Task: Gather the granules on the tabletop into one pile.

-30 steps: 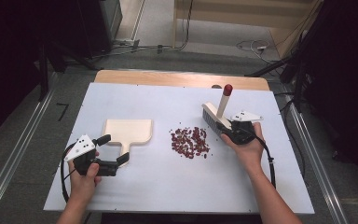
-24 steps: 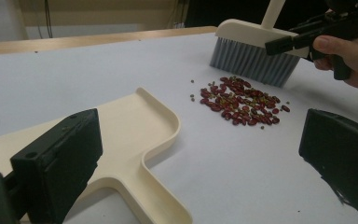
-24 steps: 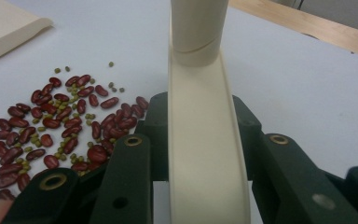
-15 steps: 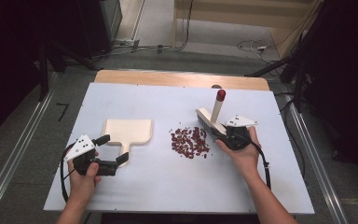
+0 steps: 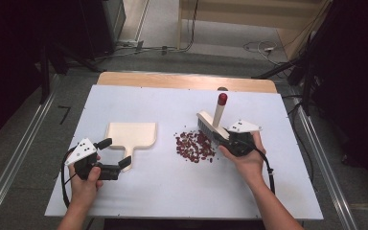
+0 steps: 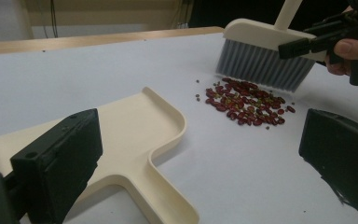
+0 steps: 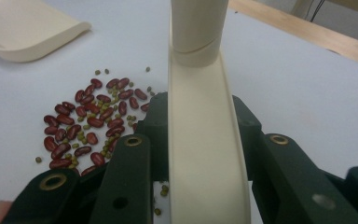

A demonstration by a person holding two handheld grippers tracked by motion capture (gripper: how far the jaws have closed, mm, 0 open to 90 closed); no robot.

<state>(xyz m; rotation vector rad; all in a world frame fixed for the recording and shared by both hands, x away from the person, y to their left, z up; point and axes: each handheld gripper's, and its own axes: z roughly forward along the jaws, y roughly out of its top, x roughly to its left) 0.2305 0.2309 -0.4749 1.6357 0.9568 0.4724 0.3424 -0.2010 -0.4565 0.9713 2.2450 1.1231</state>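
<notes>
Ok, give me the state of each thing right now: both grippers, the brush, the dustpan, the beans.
Right gripper: shut on the brush head.
Brush: handle up, bristles down at the pile's edge.
Left gripper: jaws open, astride the dustpan's handle, not gripping.
Dustpan: flat on the table, no beans in it.
Beans: loose pile of red and small green ones, between dustpan and brush.
</notes>
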